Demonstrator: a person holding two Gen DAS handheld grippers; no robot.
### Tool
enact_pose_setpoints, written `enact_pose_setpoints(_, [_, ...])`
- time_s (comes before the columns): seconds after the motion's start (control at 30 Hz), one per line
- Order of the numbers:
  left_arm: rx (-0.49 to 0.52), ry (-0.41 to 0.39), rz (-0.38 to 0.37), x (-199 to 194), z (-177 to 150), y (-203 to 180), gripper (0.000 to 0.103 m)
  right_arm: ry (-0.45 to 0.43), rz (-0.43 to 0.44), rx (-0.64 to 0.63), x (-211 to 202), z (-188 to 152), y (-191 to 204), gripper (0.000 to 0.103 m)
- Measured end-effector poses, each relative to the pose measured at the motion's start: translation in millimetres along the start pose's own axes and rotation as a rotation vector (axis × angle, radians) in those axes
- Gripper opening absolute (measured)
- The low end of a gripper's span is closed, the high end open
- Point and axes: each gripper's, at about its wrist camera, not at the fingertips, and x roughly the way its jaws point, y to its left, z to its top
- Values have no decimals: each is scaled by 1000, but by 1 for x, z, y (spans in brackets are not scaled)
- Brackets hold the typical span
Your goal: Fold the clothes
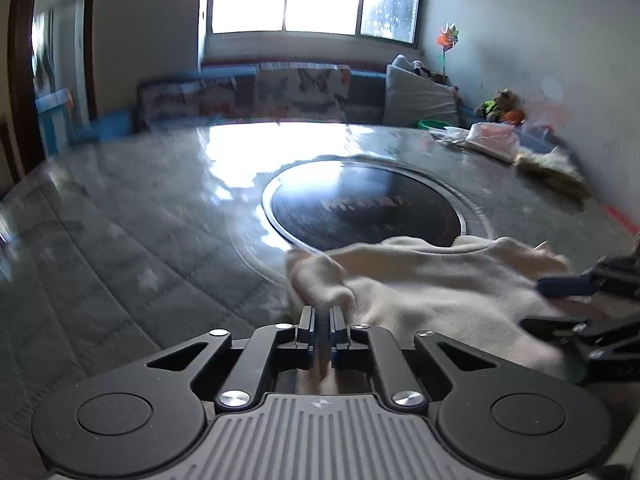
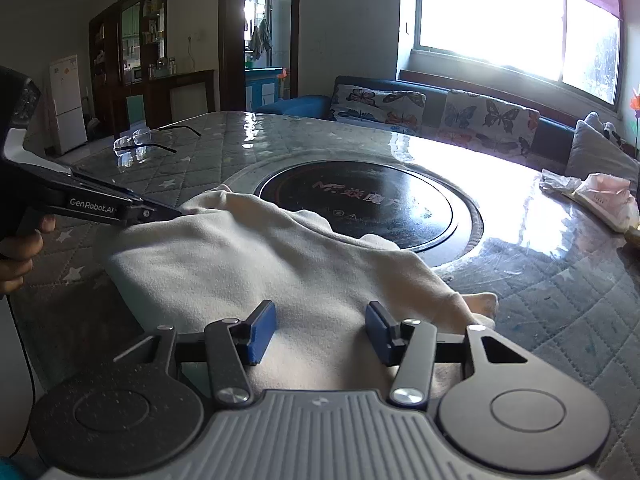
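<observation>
Cloth comes first: the cream garment lies bunched on the counter, its far edge draped over the rim of the round black plate set into the counter's middle. Your left hand-held gripper is clamped tight on a raised fold at the garment's left end. Your right hand-held gripper sits with its blue pads spread apart above the near edge of the cloth, pressing on nothing.

To do this fold well, I would keep the left pinch firm and pick a clean single edge with the right before closing, not a thick wad, since the cloth looks soft and likely to slip or double up. Lift both ends evenly so the fold line stays straight.

For room, the counter to the left of the garment is open and quilted, a good place to lay the cloth flat. Mind the pair of glasses lying well apart at the far left, and the pale bags near the right edge by the wall. The shiny cover may let the cloth slide, so drag it slowly and keep it off the plate's rim.
</observation>
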Motion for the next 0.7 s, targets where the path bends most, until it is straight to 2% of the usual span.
enact_pose_setpoints(0.03, [58, -27, 56, -3, -1, -6, 0, -1, -4, -4, 0, 0, 0, 55])
enact_pose_setpoints(0.1, [131, -42, 121, -3, -5, -10, 0, 1, -11, -5, 1, 0, 0, 57])
enact_pose_setpoints(0.2, [125, 6, 126, 5, -10, -5, 0, 0, -14, 1, 2, 0, -2, 59])
enact_pose_setpoints(0.3, [63, -21, 83, -6, 0, -3, 2, -2, -17, 2, 1, 1, -3, 60])
enact_pose_setpoints(0.4, [16, -61, -14, -17, 13, -11, 4, -5, -20, 1, 2, 2, -2, 61])
enact_pose_setpoints(0.47, [4, -51, -68, -14, 16, -21, 4, -8, -20, 5, 4, 3, -1, 61])
enact_pose_setpoints(0.63, [-27, 22, -75, 6, 0, -30, 5, -11, -25, 12, 5, 2, -1, 63])
enact_pose_setpoints(0.7, [-42, 15, -81, 4, -9, -25, 5, -8, -25, 23, 4, 0, -5, 66])
